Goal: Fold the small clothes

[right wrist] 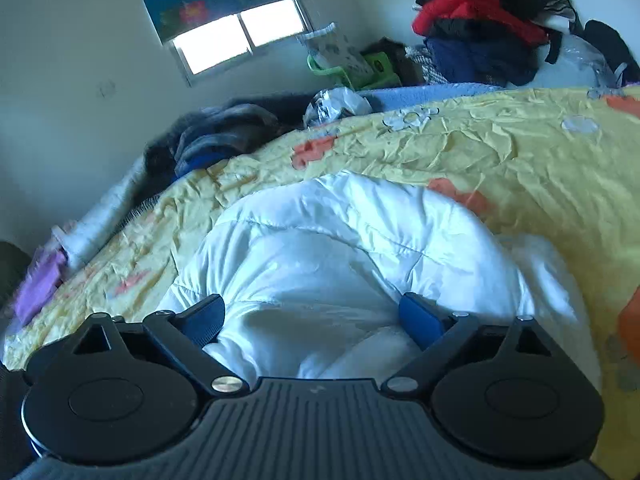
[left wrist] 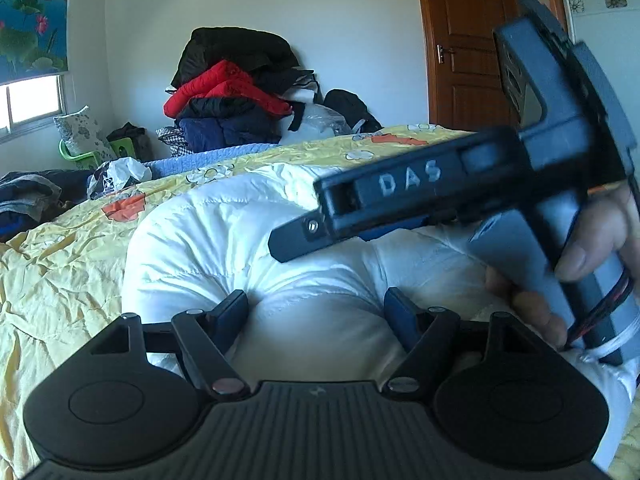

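A: Where's the white puffer jacket (left wrist: 280,240)?
B: Bunched on the bed's yellow floral bedspread (left wrist: 60,264), right under both grippers.
A: Left gripper (left wrist: 316,312)?
B: Its fingers (left wrist: 232,312) stand fairly wide either side of a padded bulge; whether they press it, I can't tell.
A: Right gripper (right wrist: 312,316)?
B: Jaws wide, blue pads (right wrist: 420,316) flanking a fold of jacket, no squeeze visible. In the left view a hand (left wrist: 592,256) holds its handle just beside the jacket.
A: Behind?
B: A clothes pile (left wrist: 236,88) against the wall.
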Demonstrator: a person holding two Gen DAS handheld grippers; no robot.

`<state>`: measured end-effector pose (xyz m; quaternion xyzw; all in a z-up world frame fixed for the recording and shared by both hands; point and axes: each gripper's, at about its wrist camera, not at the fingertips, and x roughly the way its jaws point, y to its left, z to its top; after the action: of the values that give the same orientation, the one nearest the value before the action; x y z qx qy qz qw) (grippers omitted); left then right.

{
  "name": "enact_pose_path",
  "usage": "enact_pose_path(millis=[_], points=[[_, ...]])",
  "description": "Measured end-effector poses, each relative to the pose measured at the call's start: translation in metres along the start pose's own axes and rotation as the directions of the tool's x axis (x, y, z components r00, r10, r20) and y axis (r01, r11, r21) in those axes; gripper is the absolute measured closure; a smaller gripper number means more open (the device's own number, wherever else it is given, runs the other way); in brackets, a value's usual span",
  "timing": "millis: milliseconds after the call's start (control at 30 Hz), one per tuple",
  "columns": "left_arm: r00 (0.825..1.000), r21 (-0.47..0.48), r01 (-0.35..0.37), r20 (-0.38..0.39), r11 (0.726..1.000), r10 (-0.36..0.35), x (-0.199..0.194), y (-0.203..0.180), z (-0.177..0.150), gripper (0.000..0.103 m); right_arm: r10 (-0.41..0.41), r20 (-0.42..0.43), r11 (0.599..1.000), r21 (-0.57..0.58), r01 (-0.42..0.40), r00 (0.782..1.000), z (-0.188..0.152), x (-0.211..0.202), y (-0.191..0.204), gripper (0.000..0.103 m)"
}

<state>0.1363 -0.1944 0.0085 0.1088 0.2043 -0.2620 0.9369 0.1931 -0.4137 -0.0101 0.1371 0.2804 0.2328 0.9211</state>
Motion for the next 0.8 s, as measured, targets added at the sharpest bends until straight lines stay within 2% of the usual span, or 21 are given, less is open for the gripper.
enact_pose_path(millis=[133, 267, 400, 433, 500, 567, 600, 667, 700, 733, 800], points=[[1.000, -0.004, -0.005, -0.001, 1.000, 0.005, 0.000, -0.001, 0.001, 0.029, 0.013, 0.016, 1.000, -0.008, -0.012, 1.000, -0.004, 0.007, -0.005, 0.011], [1.000, 0.008, -0.020, 0.003, 1.000, 0.020, 0.000, -0.005, 0.001, 0.028, 0.100, 0.051, 0.980, 0.167, -0.107, 0.994, -0.004, 0.010, -0.036, 0.021], [0.999, 0.014, -0.044, 0.026, 0.999, 0.043, -0.016, -0.003, 0.002, 0.027, 0.088, 0.059, 0.968, 0.232, -0.100, 0.994, -0.004, 0.002, -0.042, 0.027], [0.998, 0.000, -0.043, 0.033, 0.999, 0.043, -0.027, 0.002, 0.003, 0.027, 0.072, 0.058, 0.963, 0.255, -0.084, 0.996, -0.003, -0.005, -0.040, 0.026], [0.995, -0.038, -0.035, 0.091, 0.999, 0.038, -0.059, 0.016, 0.005, 0.025, 0.051, 0.112, 0.927, 0.365, -0.089, 0.992, -0.003, -0.034, -0.040, 0.020], [0.985, -0.063, -0.064, 0.153, 0.996, 0.073, -0.089, 0.036, 0.005, 0.009, 0.057, 0.204, 0.901, 0.411, -0.138, 0.977, -0.009, -0.072, -0.043, 0.000], [0.983, -0.082, -0.082, 0.158, 0.993, 0.094, -0.098, 0.046, 0.004, 0.000, 0.039, 0.222, 0.906, 0.403, -0.129, 0.974, -0.010, -0.084, -0.043, 0.001], [0.991, -0.164, -0.067, 0.101, 0.984, 0.085, -0.101, 0.074, 0.003, 0.000, -0.043, 0.181, 0.924, 0.380, -0.030, 0.983, -0.012, -0.105, -0.047, 0.001], [0.998, -0.243, -0.038, 0.045, 0.969, 0.050, -0.095, 0.092, 0.002, 0.000, -0.133, 0.094, 0.923, 0.373, 0.089, 0.987, -0.015, -0.111, -0.055, 0.001], [1.000, -0.342, -0.009, -0.013, 0.940, 0.005, -0.087, 0.109, -0.001, 0.000, -0.166, 0.057, 0.921, 0.366, 0.134, 0.985, -0.017, -0.111, -0.059, 0.001], [0.992, -0.541, 0.048, -0.074, 0.840, -0.105, -0.070, 0.136, -0.012, 0.001, -0.178, -0.026, 0.909, 0.378, 0.174, 0.984, -0.024, -0.104, -0.068, 0.001]])
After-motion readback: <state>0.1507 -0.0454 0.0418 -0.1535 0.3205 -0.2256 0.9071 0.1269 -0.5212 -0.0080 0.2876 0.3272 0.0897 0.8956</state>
